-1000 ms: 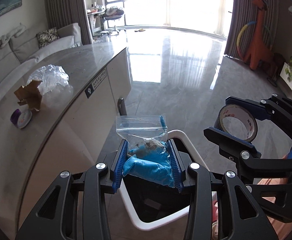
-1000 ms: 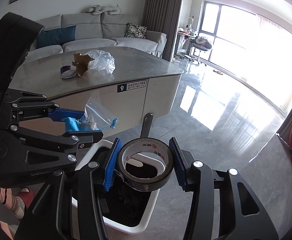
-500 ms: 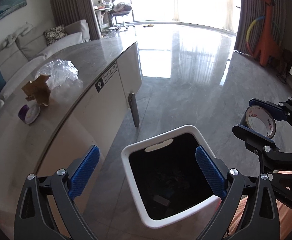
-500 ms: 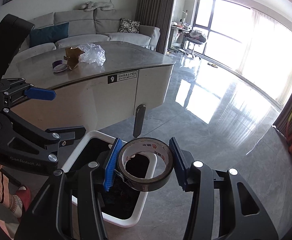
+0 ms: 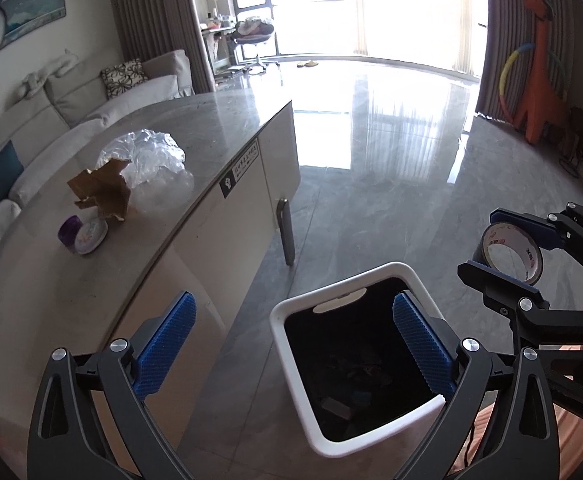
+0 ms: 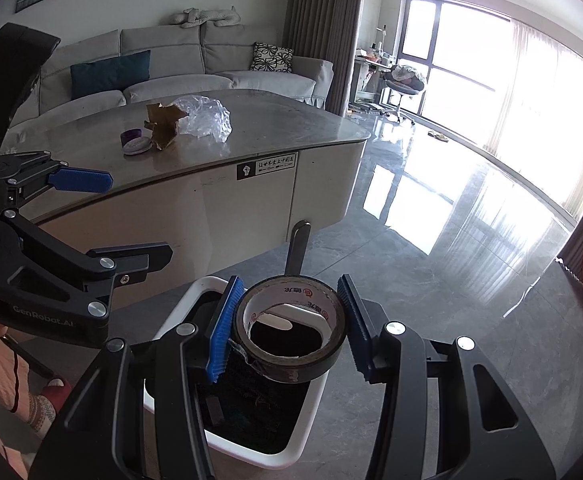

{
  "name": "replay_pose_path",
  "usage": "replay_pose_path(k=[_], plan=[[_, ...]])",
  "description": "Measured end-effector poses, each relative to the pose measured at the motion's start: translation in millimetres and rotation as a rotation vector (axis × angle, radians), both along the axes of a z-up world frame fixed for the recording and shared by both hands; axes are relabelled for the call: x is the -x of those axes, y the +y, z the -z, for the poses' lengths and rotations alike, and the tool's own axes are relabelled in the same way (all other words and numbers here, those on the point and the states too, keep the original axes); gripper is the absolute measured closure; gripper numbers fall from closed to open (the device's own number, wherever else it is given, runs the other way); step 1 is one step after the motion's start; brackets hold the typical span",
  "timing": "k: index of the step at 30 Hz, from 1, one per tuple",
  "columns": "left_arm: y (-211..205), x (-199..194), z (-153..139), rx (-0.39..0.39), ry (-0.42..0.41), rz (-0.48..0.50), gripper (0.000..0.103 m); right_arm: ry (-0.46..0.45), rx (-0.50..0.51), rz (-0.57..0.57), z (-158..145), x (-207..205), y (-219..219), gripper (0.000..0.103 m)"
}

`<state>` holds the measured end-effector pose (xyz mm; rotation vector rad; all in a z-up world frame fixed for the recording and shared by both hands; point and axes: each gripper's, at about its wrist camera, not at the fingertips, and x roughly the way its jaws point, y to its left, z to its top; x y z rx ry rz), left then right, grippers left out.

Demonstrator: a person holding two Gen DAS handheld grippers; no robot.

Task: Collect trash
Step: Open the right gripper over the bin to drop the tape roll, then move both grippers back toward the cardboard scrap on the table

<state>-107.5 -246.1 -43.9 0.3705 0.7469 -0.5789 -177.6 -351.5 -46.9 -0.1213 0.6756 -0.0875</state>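
Jaws of our right gripper point(image 6: 287, 324) are clamping a dark tape roll point(image 6: 291, 326) directly above the white bin point(image 6: 179, 316). We are holding our left gripper point(image 5: 291, 340) over that bin too, jaws spread wide and carrying nothing. Farther off on the desk point(image 5: 219, 120), torn cardboard point(image 5: 103, 192), crumpled plastic point(image 5: 151, 164) and a purple tape roll point(image 5: 69, 234) are lying close together.

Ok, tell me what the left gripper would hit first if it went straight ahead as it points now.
Likely the bin: the open left gripper points down at the rim's near-left edge, with the floor beyond. Depth is unclear, so it might just pass the rim into the opening.
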Motion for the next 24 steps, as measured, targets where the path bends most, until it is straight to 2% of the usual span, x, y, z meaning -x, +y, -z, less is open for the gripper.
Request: replay_pose_path(k=[5,6,7,8,9,24], plan=[[13,-9,-3,-0.002,-0.009,-0.03,0.004,0.046,-0.002,-0.017,11,-16,8,0.053],[15,-11,-3,-0.004,-0.008,-0.036,0.004,0.054,0.006,-0.012,15,-20,10,0.049],[18,-13,-3,-0.007,-0.009,-0.043,0.004,0.048,0.02,0.002,17,-23,11,0.036],[20,-15,-3,-0.006,-0.009,-0.049,0.004,0.044,0.025,0.012,20,-26,12,0.003],[22,-16,-3,-0.004,-0.007,-0.052,0.004,0.023,0.032,0.018,19,-25,13,0.006],[34,-23,-6,0.006,-0.022,-0.07,0.004,-0.044,0.036,0.01,-3,-25,19,0.005]])
